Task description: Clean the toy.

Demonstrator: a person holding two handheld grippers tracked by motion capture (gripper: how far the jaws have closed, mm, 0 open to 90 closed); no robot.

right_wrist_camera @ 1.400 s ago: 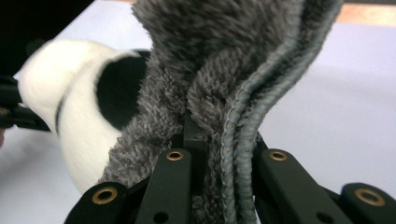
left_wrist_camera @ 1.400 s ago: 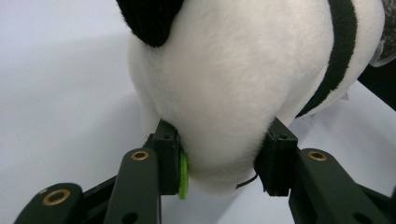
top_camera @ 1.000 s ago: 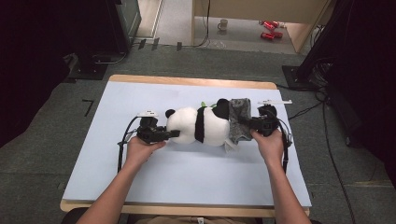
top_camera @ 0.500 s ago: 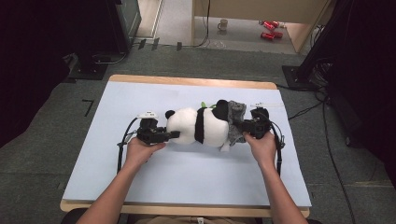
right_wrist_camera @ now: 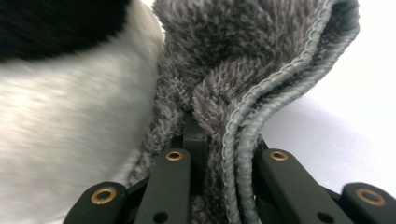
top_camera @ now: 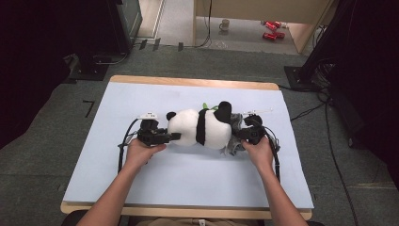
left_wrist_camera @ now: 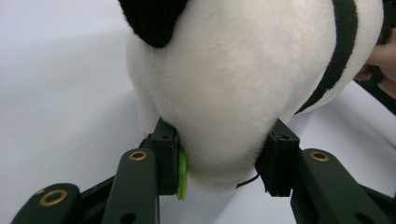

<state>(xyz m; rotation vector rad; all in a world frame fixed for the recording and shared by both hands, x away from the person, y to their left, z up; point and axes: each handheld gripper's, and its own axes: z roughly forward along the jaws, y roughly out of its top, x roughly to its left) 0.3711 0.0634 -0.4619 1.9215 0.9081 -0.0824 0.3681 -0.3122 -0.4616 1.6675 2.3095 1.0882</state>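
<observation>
Left gripper (left_wrist_camera: 224, 163) jaws pinch plush panda (top_camera: 202, 128) (white end); right gripper (right_wrist_camera: 224, 158) jaws pinch grey cloth (right_wrist_camera: 261, 70).

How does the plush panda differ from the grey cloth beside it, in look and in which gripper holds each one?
The plush panda is white with black parts and stuffed round; the grey cloth is one colour, thin and folded, with a stitched edge. The left gripper clamps the panda's white end, while the right gripper pinches the cloth. The panda is much bulkier than the cloth. Both are soft and fuzzy and lie touching on the light table.

Panda (top_camera: 202, 128) mid-table (top_camera: 141, 197), cloth (top_camera: 234, 141) at its right end.
</observation>
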